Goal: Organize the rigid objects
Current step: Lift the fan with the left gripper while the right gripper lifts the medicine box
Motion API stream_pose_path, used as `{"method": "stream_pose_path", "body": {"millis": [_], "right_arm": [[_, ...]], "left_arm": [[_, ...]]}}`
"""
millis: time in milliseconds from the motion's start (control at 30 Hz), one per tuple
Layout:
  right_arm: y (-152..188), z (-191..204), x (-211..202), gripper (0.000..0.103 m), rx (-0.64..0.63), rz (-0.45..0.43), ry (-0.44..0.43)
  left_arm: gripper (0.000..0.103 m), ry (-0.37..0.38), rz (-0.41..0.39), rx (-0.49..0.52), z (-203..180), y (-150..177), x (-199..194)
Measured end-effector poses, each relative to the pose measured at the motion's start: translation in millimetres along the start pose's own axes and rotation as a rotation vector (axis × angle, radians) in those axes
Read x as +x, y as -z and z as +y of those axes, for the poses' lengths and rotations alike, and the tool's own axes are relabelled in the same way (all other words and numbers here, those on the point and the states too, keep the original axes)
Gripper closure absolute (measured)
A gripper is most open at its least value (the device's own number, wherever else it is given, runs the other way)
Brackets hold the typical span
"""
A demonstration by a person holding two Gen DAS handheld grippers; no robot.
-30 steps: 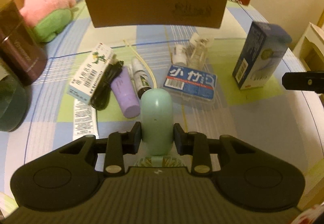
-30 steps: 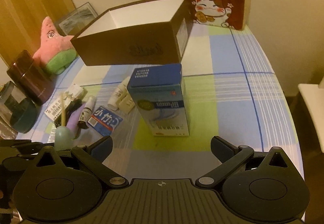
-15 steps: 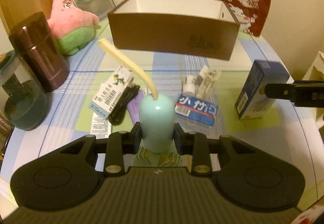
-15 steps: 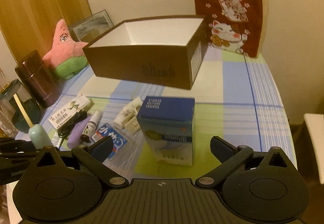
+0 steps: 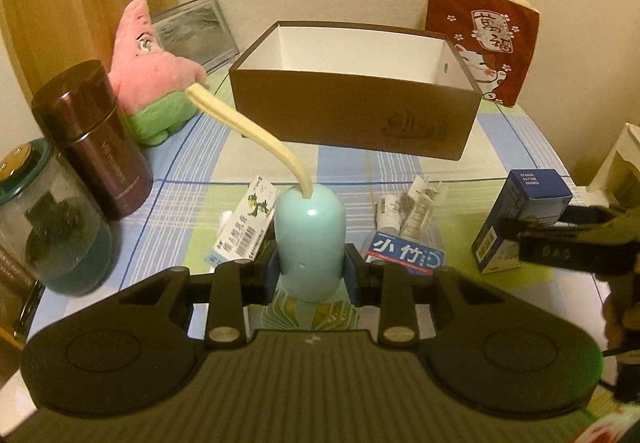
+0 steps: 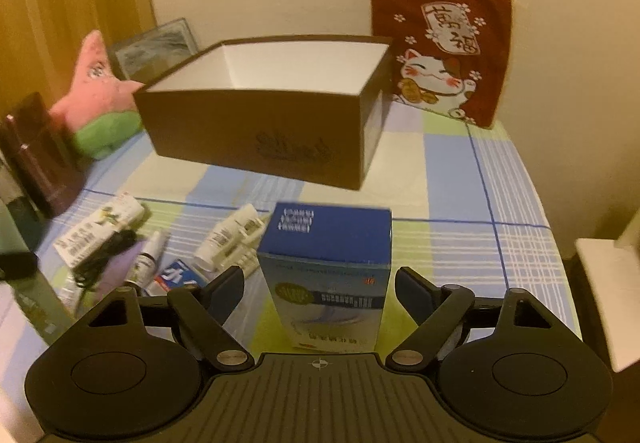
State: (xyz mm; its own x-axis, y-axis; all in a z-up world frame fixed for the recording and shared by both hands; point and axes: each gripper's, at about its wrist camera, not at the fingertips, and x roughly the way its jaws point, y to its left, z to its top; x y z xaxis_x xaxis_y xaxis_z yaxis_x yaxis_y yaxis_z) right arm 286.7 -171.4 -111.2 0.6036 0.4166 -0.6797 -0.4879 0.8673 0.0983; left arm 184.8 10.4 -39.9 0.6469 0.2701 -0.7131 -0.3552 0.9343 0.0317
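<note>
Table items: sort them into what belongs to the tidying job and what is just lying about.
Job:
- mint green handle held in left gripper
- blue carton between open right gripper fingers
- brown box
- white carton
- small bottles

Lying about:
- pink plush
- cat cushion
- maroon canister
- glass jar

Both wrist views look down toward the brown box [image 5: 352, 111].

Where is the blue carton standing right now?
In the right wrist view the blue carton stands upright on the checked tablecloth, between the right gripper's open fingers, in front of the brown box.
</note>
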Motion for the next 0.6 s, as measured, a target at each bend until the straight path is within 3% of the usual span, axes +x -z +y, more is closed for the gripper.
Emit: {"method": "stream_pose_path", "body": {"millis": [100, 167, 333, 600], "right_arm": [[7, 5, 9, 0.023, 0.006, -0.007, 0.054], [11, 7, 12, 0.039, 0.011, -0.024, 0.081], [3, 12, -2, 0.040, 0.039, -0.097, 0.095], [-58, 27, -22, 0.040, 0.063, -0.153, 0.054]], "left_arm": [[0.073, 0.027, 0.007, 0.030, 9, -8, 6], [0.073, 0.041, 0.004, 0.050, 14, -13, 9], [0.073, 0.077, -0.003, 0.090, 29, -28, 18], [0.073, 0.130, -0.033, 0.126, 43, -71, 42]]}}
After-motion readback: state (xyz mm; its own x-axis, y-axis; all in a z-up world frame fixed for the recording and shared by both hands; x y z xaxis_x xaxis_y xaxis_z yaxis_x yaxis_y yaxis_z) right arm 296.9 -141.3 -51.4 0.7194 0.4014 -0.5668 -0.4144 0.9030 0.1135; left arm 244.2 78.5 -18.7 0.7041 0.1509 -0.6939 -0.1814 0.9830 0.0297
